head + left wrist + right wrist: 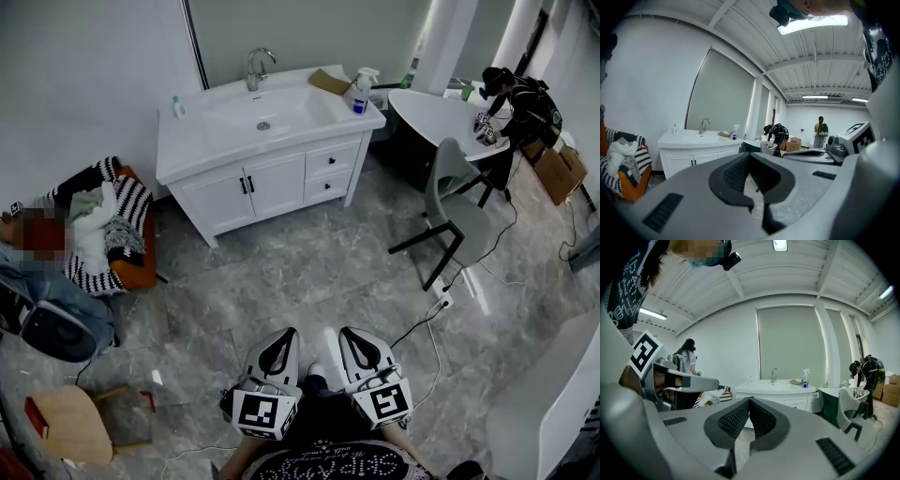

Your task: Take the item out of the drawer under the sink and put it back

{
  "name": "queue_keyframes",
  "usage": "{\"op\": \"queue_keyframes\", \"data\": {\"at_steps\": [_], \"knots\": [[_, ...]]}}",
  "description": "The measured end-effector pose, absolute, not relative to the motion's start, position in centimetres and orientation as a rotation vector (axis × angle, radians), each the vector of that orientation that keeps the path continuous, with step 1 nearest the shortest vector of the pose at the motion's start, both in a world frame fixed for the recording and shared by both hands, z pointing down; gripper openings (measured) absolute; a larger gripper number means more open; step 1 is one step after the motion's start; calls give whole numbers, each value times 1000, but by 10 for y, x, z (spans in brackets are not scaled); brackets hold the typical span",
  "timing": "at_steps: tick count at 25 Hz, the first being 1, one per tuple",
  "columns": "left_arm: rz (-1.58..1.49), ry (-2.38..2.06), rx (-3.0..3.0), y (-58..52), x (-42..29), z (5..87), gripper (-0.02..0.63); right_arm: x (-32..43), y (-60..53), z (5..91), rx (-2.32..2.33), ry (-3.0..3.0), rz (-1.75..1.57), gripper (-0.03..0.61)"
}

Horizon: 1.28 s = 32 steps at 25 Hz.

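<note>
Nothing done yet: your left gripper (280, 339) and right gripper (354, 337) both closed, empty; vanity (272, 186) well ahead, its 2 drawers (331, 160) shut, item unseen

Drawers (331, 159): at 12 o'clock, both fronts closed; contents hidden.
Small bottle (176, 107): at the 9 o'clock corner of the sink (225, 114); too small to tell its kind.
Spray bottle (360, 92): label too small to read.
Orange sofa (141, 274): at 9 o'clock, mostly buried under striped cloth (128, 202); its left end is blurred over.
Wearer's body (328, 461): at 6 o'clock, cut off by the bottom edge.
White surface (548, 412): at 4 o'clock, cut off by the right edge; unidentifiable.
</note>
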<state>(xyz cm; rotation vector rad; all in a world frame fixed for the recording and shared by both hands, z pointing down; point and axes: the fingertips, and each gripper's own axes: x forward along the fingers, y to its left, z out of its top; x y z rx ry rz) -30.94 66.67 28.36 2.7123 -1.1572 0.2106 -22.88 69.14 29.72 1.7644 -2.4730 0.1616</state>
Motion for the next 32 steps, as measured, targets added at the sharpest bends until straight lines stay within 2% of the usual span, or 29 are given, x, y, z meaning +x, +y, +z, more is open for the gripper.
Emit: {"op": "queue_keyframes", "data": {"at_steps": [14,32], "knots": [[209,-1137,2675,642,-261,307,0,-186,671,316,1744,-2547,240,20],[239,-982,2732,443,-208,292,0,-130,480,302,1913,-2425,281,20]]}}
